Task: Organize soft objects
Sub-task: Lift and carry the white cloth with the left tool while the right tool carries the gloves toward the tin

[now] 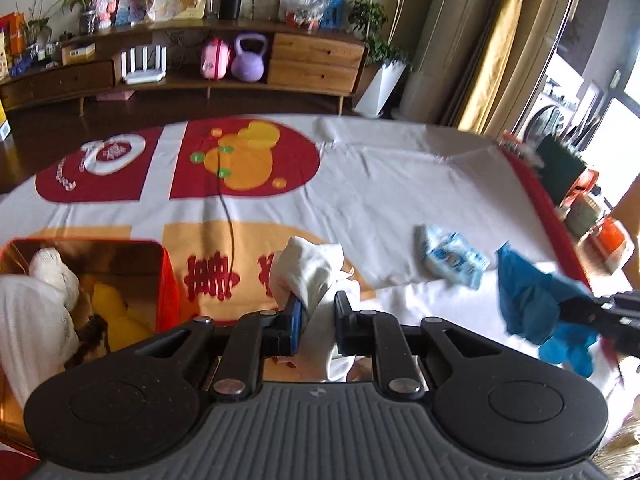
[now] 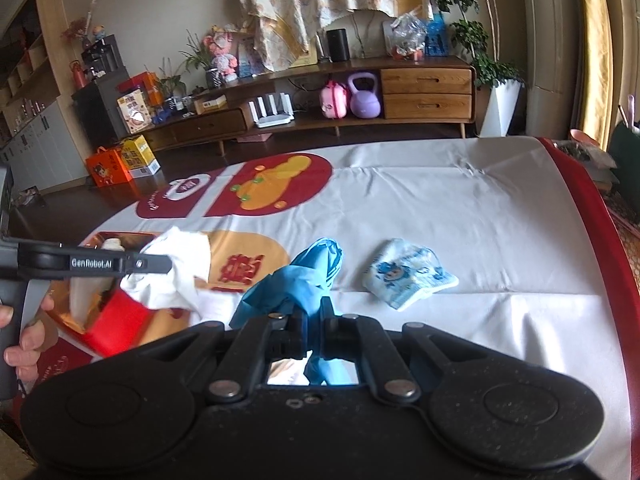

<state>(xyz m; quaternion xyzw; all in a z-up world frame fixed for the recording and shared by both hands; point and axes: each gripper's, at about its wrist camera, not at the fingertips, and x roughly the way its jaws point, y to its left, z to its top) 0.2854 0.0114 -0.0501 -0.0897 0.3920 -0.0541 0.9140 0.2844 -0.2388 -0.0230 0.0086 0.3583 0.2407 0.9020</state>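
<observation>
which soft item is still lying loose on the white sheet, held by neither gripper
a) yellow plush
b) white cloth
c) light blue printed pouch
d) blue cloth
c: the light blue printed pouch lies alone on the sheet, while the left gripper pinches the white cloth and the right gripper pinches the blue cloth.

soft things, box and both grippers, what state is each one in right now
white cloth: bunched, clamped in the left gripper, lifted
blue cloth: crumpled, clamped in the right gripper
printed light blue cloth: folded, lying loose on the table cover
red box: open, already holding a yellow toy and white soft things
</observation>
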